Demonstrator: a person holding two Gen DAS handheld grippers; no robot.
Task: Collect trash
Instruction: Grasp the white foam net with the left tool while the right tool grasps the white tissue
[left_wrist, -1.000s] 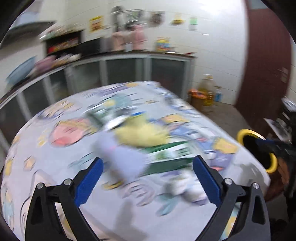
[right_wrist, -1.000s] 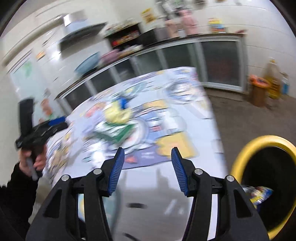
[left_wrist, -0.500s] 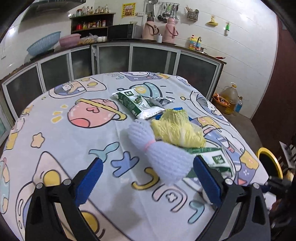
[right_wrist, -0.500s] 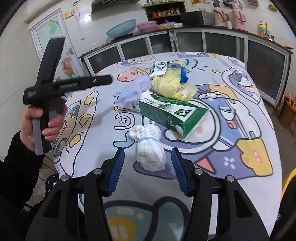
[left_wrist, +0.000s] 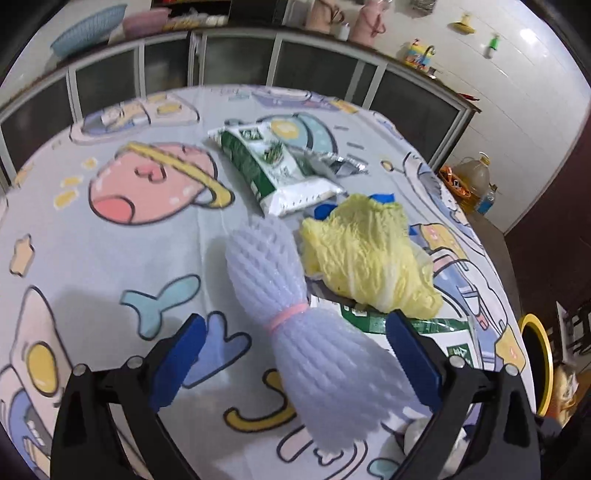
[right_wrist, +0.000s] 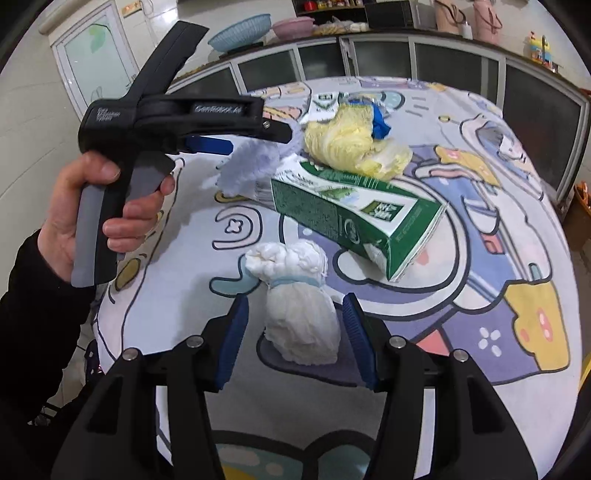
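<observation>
A lilac foam-net bundle (left_wrist: 295, 332) tied with a pink band lies on the cartoon tablecloth (left_wrist: 110, 258). My left gripper (left_wrist: 295, 354) is open and straddles its near half. A white tissue wad (right_wrist: 299, 321) tied with a blue band stands between the fingers of my open right gripper (right_wrist: 297, 332), with narrow gaps on both sides. Behind these lie a yellow cabbage leaf (left_wrist: 369, 258), a green carton (right_wrist: 354, 210) on its side and a green-and-white bag (left_wrist: 273, 170). In the right wrist view a hand (right_wrist: 96, 206) holds the left tool over the foam net (right_wrist: 255, 166).
A yellow-rimmed bin (left_wrist: 539, 354) stands on the floor past the table's right edge. A silver wrapper (left_wrist: 332, 162) and a blue scrap (right_wrist: 380, 118) lie by the bag and the leaf. Cabinets (left_wrist: 236, 62) run along the wall behind the table.
Both grippers have swung from the bin side over the table and come down. The foam net now sits between the left fingers and the tissue wad between the right fingers.
</observation>
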